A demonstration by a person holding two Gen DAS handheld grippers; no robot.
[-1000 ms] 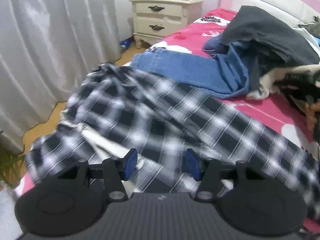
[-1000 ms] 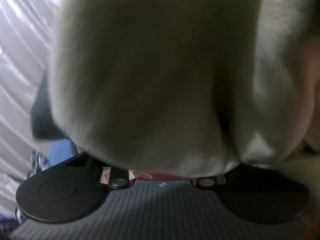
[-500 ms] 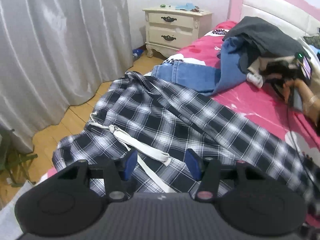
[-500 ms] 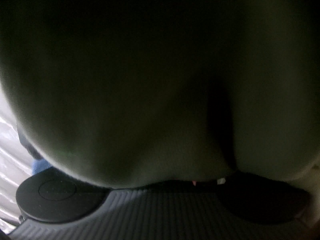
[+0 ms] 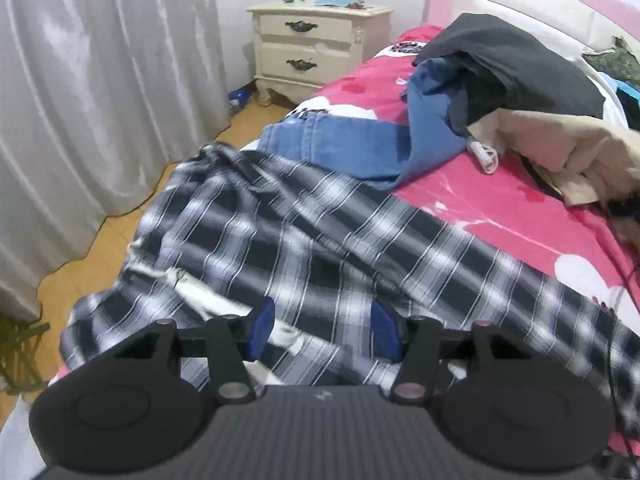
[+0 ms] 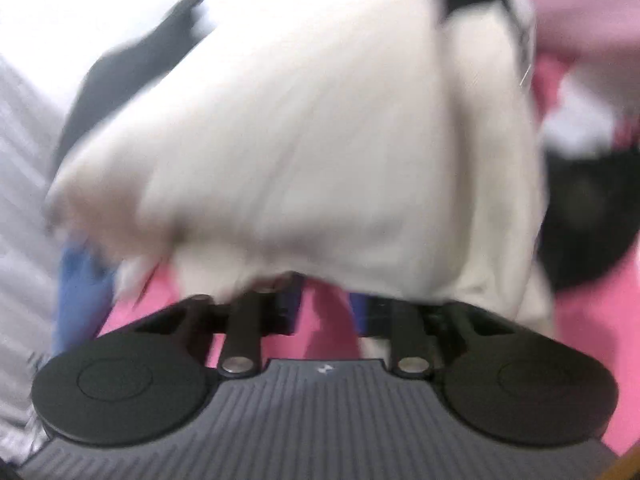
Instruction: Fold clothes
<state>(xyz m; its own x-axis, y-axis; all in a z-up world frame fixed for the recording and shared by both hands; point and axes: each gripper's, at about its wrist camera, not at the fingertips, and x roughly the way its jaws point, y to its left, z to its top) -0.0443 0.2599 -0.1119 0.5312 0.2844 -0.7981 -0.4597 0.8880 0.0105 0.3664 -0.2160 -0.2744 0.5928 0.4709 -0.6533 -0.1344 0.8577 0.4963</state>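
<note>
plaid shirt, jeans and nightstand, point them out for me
plaid shirt (image 5: pixel 320 240), left wrist view, on the middle of the checked cloth
jeans (image 5: pixel 352 144), left wrist view, on the flat blue leg
nightstand (image 5: pixel 316 46), left wrist view, on its front between the two drawers

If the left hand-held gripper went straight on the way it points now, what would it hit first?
Most likely the black-and-white plaid garment, which is spread on the bed directly past the left hand-held gripper. Its open jaws hold nothing. Depth is hard to judge.
</note>
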